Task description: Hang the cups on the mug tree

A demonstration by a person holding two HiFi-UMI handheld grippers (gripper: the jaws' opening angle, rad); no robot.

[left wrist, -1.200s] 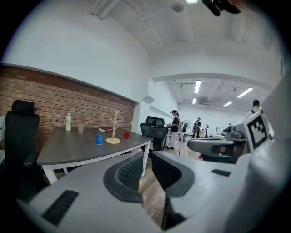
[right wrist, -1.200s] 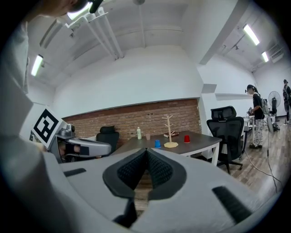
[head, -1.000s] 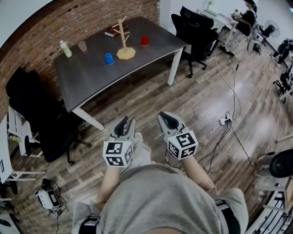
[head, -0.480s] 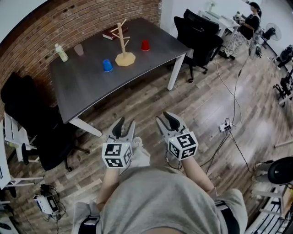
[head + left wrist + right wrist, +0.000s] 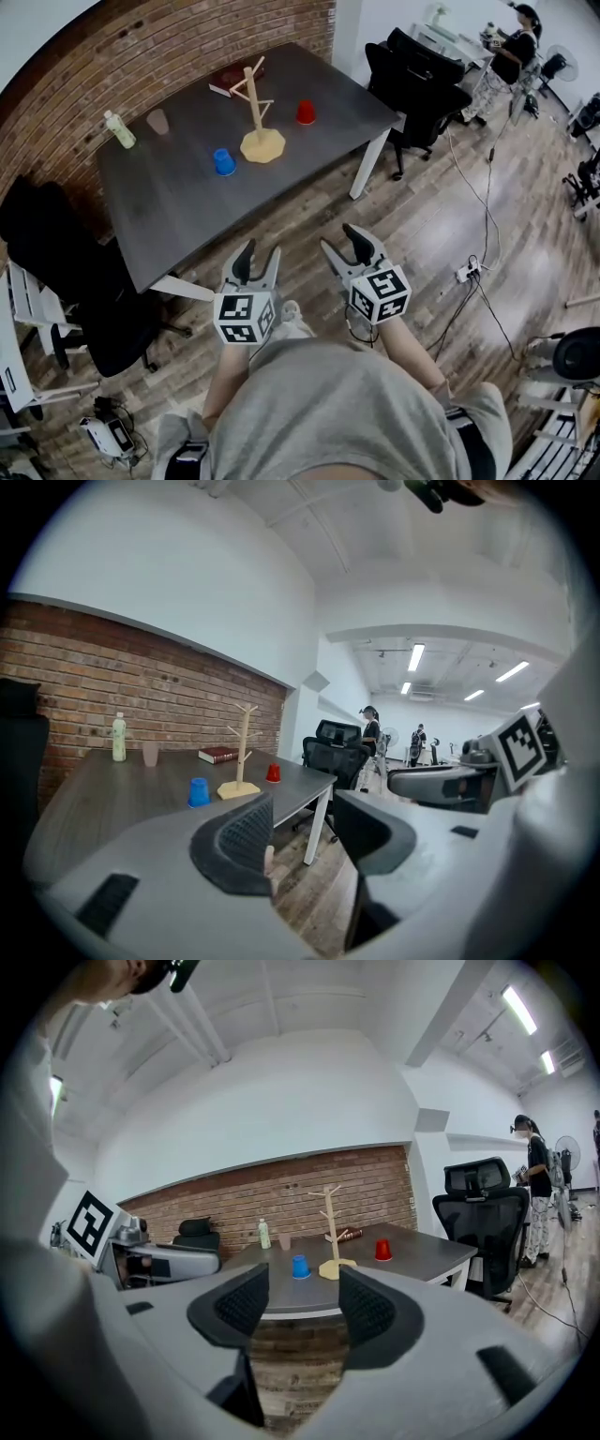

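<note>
one blue cup stands beside the mug tree.

Plain grey T-shirt on the wearer here, short sleeves, and a dark strap showing at the waist on either side. The left gripper and the right gripper are smooth pale-grey shells with black ribbed pads. Each carries a cube of black-and-white square markers, and both sets of jaws have just been opening, with nothing between them.
</note>
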